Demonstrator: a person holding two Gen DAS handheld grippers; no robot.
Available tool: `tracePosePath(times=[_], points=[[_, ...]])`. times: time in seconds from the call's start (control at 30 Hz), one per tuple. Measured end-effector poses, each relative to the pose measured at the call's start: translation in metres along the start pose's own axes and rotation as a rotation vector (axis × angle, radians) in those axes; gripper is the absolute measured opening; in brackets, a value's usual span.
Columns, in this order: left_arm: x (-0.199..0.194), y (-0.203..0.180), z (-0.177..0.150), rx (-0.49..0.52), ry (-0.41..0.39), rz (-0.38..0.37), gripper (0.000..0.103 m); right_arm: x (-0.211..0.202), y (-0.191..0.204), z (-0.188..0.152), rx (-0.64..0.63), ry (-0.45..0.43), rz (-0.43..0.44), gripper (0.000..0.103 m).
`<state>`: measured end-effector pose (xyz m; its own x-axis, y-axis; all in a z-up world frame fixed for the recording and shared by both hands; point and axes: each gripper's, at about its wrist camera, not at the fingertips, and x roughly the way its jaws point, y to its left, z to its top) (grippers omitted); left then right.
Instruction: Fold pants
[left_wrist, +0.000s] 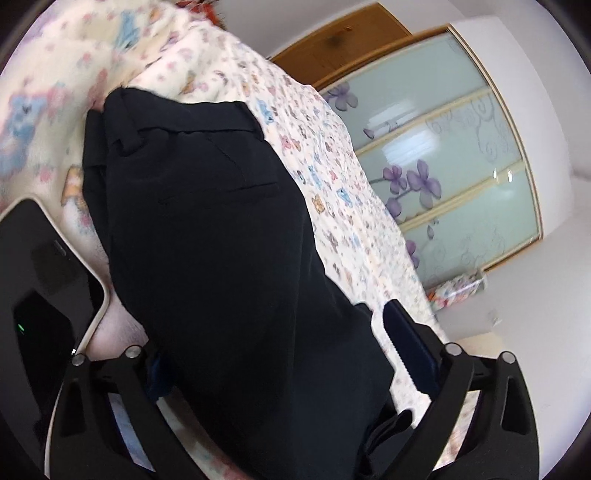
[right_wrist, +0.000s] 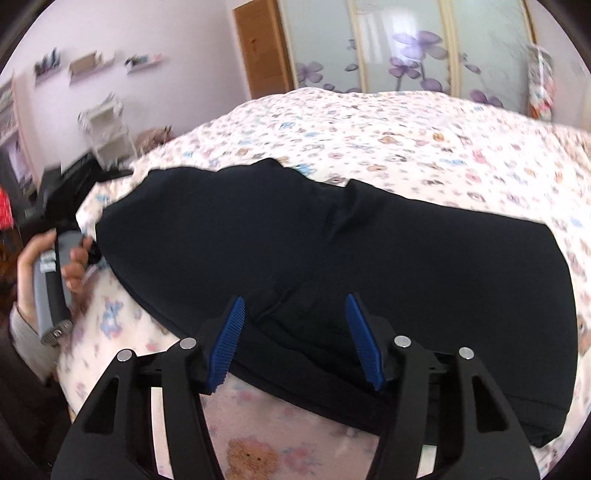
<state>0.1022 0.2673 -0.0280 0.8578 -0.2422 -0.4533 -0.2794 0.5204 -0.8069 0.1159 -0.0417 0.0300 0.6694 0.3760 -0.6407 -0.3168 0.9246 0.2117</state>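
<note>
Dark navy pants (left_wrist: 221, 229) lie on a bed with a cream teddy-print cover (left_wrist: 332, 177), waistband and back pocket towards the far end. My left gripper (left_wrist: 273, 332) stands wide open astride the pants. Its right finger (left_wrist: 406, 343) is clear of the cloth over the bedcover, and the cloth hides its left finger. In the right wrist view the pants (right_wrist: 406, 258) stretch across the bed in a folded band. My right gripper (right_wrist: 295, 297) is open at their near edge, a raised crease of cloth between its blue pads (right_wrist: 229, 339) without being pinched.
A hand (right_wrist: 26, 269) grips the left gripper's grey handle (right_wrist: 51, 291) at the bed's left side. A dark-screened device (left_wrist: 40, 273) sits at my left. Behind the bed stand a flower-printed glass wardrobe (right_wrist: 406, 48), a wooden door (right_wrist: 262, 48) and a white trolley (right_wrist: 107, 125).
</note>
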Motion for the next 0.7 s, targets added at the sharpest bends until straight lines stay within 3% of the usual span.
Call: tracePosePath(times=[0.1,0.17,0.23,0.37,0.6,0.7], points=[[0.001,0.008,0.005,-0.068,-0.003,0.003,0.074,0.0,-0.01,-0.002,0.05,0.01,0.022,0.059],[0.001,0.012,0.004,-0.091,-0.008,0.054,0.044,-0.002,-0.012,-0.003,0.077,0.007,0.038,0.059],[0.0,0.012,0.004,-0.085,-0.014,0.097,0.028,-0.007,-0.016,-0.002,0.103,-0.003,0.056,0.06],[-0.006,0.001,0.002,-0.034,-0.049,0.138,0.018,-0.015,-0.025,-0.002,0.139,-0.012,0.078,0.06],[-0.015,-0.032,-0.006,0.069,-0.14,0.214,0.014,-0.031,-0.049,-0.004,0.221,-0.029,0.106,0.06],[-0.016,-0.066,-0.016,0.227,-0.192,0.294,0.014,-0.041,-0.064,-0.004,0.271,-0.05,0.117,0.06]])
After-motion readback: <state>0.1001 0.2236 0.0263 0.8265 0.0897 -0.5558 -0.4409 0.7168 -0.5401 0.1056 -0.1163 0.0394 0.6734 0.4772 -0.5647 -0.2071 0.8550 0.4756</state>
